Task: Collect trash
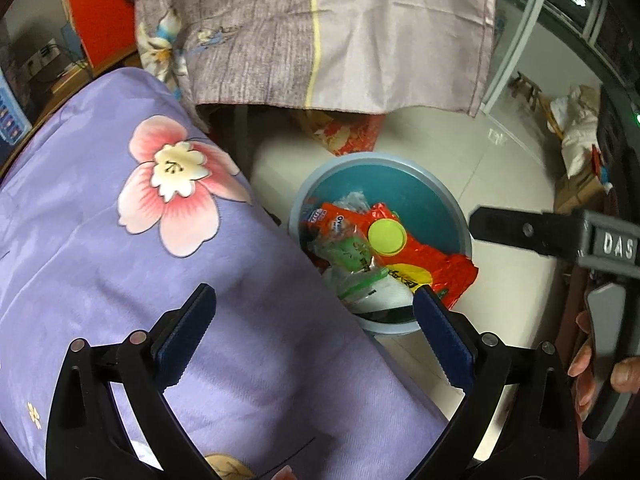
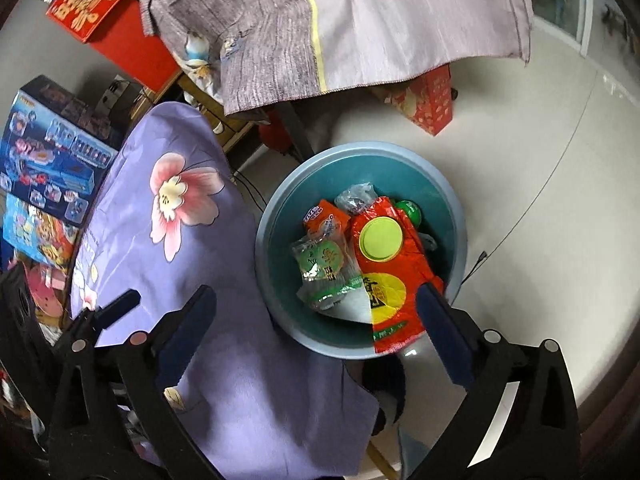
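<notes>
A teal trash bin (image 1: pixel 420 184) (image 2: pixel 400 172) stands on the pale floor beside a purple flowered cloth (image 1: pixel 160 280) (image 2: pixel 224 320). It holds a red and yellow wrapper (image 1: pixel 424 264) (image 2: pixel 396 280), a yellow-green lid (image 1: pixel 387 237) (image 2: pixel 380 238), a green and clear packet (image 1: pixel 348 256) (image 2: pixel 324 264) and an orange packet (image 2: pixel 324 216). My left gripper (image 1: pixel 316 332) is open and empty above the cloth's edge and the bin's near rim. My right gripper (image 2: pixel 316 332) is open and empty over the same spot; one of its fingers (image 1: pixel 520 230) shows in the left wrist view.
A grey-pink cloth (image 1: pixel 320 40) (image 2: pixel 360 32) hangs over furniture behind the bin. A red patterned box (image 2: pixel 428 100) lies on the floor under it. Blue toy boxes (image 2: pixel 52 152) stand at the left. A thin cable (image 2: pixel 540 192) crosses the floor at the right.
</notes>
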{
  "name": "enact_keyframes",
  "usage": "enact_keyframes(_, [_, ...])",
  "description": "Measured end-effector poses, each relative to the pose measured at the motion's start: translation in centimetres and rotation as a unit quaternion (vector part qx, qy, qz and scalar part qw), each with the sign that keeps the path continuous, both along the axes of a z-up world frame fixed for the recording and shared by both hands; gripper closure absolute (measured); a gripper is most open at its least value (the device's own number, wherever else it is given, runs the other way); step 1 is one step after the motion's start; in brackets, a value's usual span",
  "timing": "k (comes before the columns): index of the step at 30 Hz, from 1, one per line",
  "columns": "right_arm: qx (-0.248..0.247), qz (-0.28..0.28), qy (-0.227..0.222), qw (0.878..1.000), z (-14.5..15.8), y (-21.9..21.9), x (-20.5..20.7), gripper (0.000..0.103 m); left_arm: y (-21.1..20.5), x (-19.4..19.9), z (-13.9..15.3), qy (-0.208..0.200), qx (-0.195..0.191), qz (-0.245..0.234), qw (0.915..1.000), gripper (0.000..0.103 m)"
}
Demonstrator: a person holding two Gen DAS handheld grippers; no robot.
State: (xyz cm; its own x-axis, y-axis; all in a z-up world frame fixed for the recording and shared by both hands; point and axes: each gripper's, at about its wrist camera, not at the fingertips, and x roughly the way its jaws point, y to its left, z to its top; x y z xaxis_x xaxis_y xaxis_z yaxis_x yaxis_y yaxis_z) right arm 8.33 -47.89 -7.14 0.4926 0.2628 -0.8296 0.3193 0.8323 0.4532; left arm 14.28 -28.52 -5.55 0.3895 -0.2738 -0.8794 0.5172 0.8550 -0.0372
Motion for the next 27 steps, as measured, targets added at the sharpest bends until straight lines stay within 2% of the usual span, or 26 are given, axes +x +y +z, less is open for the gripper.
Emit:
enact_keyframes(12, [-0.038,0.019,-0.011,0.999,2.3,1.6,-2.5,0.007,2.3,-1.7,2.0,-0.016,-0.005,0.025,0.9995,0.004])
enact_keyframes(27, [-0.063,0.03,-0.001,0.998,2.8,2.0,-4.0,0.007,3.1,-2.7,3.1,-0.023,-0.006,0.042,0.9988,0.004])
